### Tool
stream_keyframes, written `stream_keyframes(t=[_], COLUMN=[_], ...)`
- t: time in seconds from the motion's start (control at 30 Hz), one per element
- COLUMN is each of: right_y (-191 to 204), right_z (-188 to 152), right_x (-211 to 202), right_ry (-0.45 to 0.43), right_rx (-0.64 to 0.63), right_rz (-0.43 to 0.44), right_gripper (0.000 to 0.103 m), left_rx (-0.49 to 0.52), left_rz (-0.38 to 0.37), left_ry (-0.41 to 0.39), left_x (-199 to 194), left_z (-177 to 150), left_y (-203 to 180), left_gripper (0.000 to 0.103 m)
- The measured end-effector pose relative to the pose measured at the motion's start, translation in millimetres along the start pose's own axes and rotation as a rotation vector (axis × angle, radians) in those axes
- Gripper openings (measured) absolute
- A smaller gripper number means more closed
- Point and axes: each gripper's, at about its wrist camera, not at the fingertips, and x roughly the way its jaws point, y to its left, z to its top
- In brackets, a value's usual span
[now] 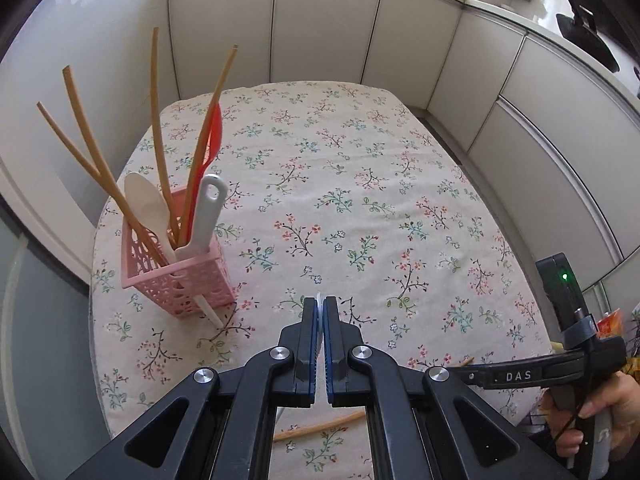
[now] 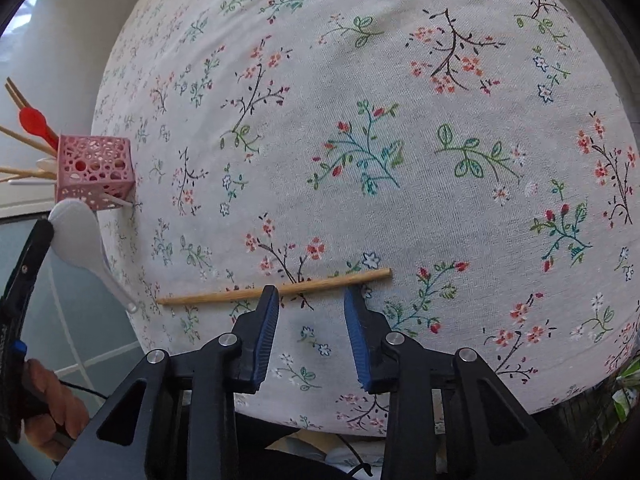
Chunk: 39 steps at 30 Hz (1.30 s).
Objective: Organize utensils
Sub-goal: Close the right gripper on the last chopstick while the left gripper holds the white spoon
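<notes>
Right tool [image 2: 311,295] apart over a chopstick [image 2: 276,289], left tool [image 1: 321,307] clamped on a white spoon [image 2: 82,240], floral tablecloth [image 1: 360,184], grey cabinets [image 1: 328,20] behind.

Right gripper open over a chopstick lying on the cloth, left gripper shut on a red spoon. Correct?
One error: the spoon in the left gripper is a white spoon, as the right wrist view shows. The red spoon stands in the pink basket. The right gripper is indeed open over the chopstick.

Your left tongs [image 1: 321,308] and right tongs [image 2: 312,298] are black, blue-ribbed inside, with silver screws; one handle reads "DAS".
</notes>
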Motion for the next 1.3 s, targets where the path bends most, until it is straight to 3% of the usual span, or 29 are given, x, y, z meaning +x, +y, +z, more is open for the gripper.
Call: stream_keyframes(t=[0.33, 0.53, 0.77, 0.9, 1.13, 1.3], right_y=[38.2, 62.0, 83.8, 90.6, 86.2, 90.1], right_z=[29.6, 50.5, 72.4, 80.9, 102.0, 92.0], right_x=[6.6, 14.5, 22.9, 25.6, 23.4, 11.6], right_ry=[-0.139, -0.162, -0.184, -0.191, -0.182, -0.208], right_rx=[0.008, 0.004, -0.060, -0.098, -0.137, -0.167], right_rz=[-0.173, -0.284, -0.331, -0.314, -0.192, -0.137], right_gripper=[0.032, 0.026, 0.015, 0.010, 0.005, 0.005], left_rx=[-0.074, -0.119, -0.150, -0.164, -0.182, -0.190], left_rz=[-0.028, -0.038, -0.062, -0.068, -0.069, -0.071], left_ry=[-0.017, -0.014, -0.024, -0.030, -0.039, -0.085], left_x=[-13.0, -12.7, -14.9, -15.7, -16.9, -28.5], left_z=[-0.3, 0.0, 0.9, 1.3, 1.3, 1.9], left_y=[29.2, 43.4, 54.1, 59.8, 64.6, 66.2], left_gripper=[0.002, 0.003, 0.003, 0.003, 0.002, 0.002])
